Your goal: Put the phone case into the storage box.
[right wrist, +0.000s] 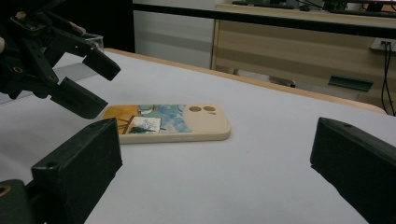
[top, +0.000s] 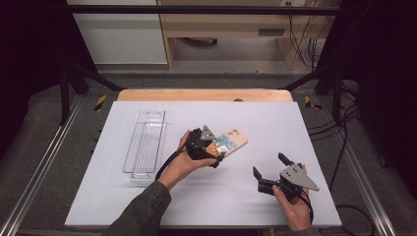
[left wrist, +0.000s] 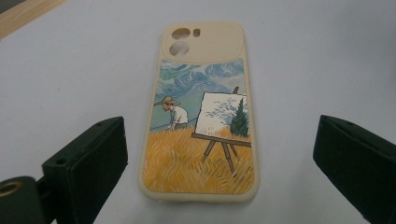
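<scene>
White desk (top: 147,206). Clear plastic tray (top: 145,142) at its left. Phone case (left wrist: 201,116) with a painted field scene, lying flat near the middle. Left tongs (top: 216,156) spread wide over the case's lower end, gripping nothing. Right tongs (top: 269,167) well apart, likewise wide open and empty.

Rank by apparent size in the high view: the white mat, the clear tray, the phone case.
1. Mat, by far the largest.
2. Tray, long and narrow.
3. Phone case, smallest, partly covered by the left gripper.
</scene>
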{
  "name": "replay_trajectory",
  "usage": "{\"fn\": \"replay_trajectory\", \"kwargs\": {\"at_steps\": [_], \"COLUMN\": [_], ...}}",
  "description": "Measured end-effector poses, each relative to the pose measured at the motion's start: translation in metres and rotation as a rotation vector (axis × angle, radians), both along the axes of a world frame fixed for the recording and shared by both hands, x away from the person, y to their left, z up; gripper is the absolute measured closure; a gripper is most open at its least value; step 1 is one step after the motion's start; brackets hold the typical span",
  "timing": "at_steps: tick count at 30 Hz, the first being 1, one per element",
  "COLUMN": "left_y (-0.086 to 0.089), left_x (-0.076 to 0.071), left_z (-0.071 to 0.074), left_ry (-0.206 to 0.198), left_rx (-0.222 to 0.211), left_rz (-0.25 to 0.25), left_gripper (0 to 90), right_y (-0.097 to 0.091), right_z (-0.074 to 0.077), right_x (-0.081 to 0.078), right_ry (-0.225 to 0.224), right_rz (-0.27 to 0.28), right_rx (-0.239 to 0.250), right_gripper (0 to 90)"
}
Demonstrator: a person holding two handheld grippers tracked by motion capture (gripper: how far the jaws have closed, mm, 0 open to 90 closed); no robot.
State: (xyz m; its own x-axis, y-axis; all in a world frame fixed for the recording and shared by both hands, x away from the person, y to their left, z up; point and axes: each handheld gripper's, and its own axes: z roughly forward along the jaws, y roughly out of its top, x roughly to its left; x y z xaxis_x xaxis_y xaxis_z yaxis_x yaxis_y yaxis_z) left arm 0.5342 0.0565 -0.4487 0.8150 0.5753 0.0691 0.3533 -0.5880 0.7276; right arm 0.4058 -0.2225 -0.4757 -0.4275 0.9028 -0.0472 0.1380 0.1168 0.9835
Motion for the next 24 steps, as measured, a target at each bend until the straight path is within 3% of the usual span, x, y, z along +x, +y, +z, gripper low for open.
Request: {"fn": "replay_trajectory", "kwargs": {"at_steps": [24], "left_y": [-0.004], "left_x": [0.020], "left_z": [-0.027], "left_ry": [0.064], "left_rx": [0.016], "left_rz": [0.024], "left_gripper": [3.7], "right_y": [0.002], "right_z": [-0.001], "right_x": [0.000], "right_ry": [0.011], "right_rz": [0.010], "right_rx": [-0.012], "right_gripper": [2.0]}}
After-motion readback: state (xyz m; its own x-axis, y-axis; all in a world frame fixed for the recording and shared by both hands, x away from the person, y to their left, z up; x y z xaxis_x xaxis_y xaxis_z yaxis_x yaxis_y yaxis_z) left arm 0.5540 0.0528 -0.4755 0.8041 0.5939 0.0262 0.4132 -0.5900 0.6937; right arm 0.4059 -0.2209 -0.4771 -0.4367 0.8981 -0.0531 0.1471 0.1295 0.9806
